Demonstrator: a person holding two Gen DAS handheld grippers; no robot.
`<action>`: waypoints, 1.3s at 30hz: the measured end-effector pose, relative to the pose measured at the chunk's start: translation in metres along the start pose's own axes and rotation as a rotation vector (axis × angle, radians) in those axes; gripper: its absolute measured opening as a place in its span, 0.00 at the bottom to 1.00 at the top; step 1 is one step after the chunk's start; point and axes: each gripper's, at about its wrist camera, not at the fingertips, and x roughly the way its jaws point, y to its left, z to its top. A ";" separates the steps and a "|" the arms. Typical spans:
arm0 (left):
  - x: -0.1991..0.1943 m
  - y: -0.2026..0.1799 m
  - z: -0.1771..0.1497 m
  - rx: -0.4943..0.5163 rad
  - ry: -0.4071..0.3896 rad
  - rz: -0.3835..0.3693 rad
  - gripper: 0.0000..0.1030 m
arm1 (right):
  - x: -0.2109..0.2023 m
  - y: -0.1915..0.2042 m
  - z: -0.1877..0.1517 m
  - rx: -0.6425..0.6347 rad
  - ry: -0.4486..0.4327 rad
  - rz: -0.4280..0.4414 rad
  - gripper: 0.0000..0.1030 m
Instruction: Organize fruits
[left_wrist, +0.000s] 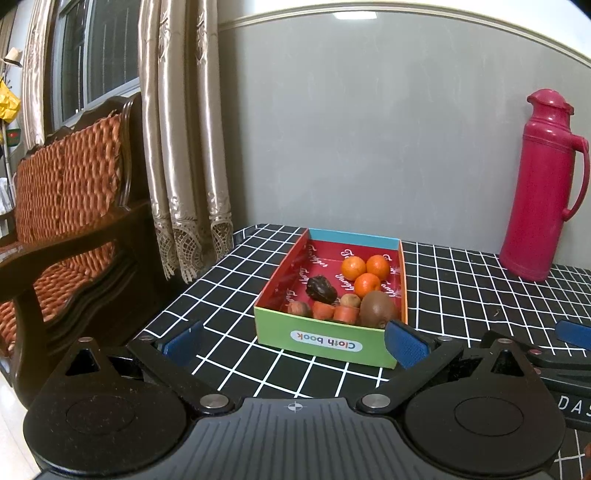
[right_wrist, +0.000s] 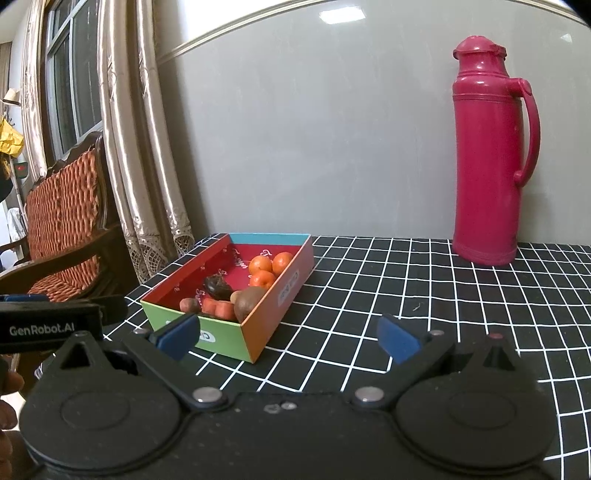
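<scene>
The box (left_wrist: 325, 341) on the table (left_wrist: 461, 295) holds oranges (left_wrist: 365, 273) and a kiwi (left_wrist: 378, 308). Both grippers, left (left_wrist: 295, 343) and right (right_wrist: 288, 334), have jaws spread wide and hold nothing.

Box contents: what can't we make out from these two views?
- Left wrist: kiwi's lower side, cut by box front wall and a blue finger pad.
- Right wrist: carrot pieces half hidden behind the near wall; left pad covers the label.
- Dark lump: too small to identify in either view.

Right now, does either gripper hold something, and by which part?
Nothing is held. The left gripper and the right gripper are both open and empty, in front of the box.
</scene>
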 end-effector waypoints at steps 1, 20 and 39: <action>0.000 0.000 0.000 -0.001 0.001 -0.001 1.00 | 0.000 0.000 0.000 0.000 0.000 0.001 0.99; 0.001 0.000 0.000 -0.001 0.001 0.000 1.00 | 0.000 0.000 0.000 0.002 0.001 0.001 0.99; 0.003 0.000 -0.001 -0.003 0.002 -0.002 1.00 | 0.001 0.000 0.001 0.002 0.004 -0.001 0.99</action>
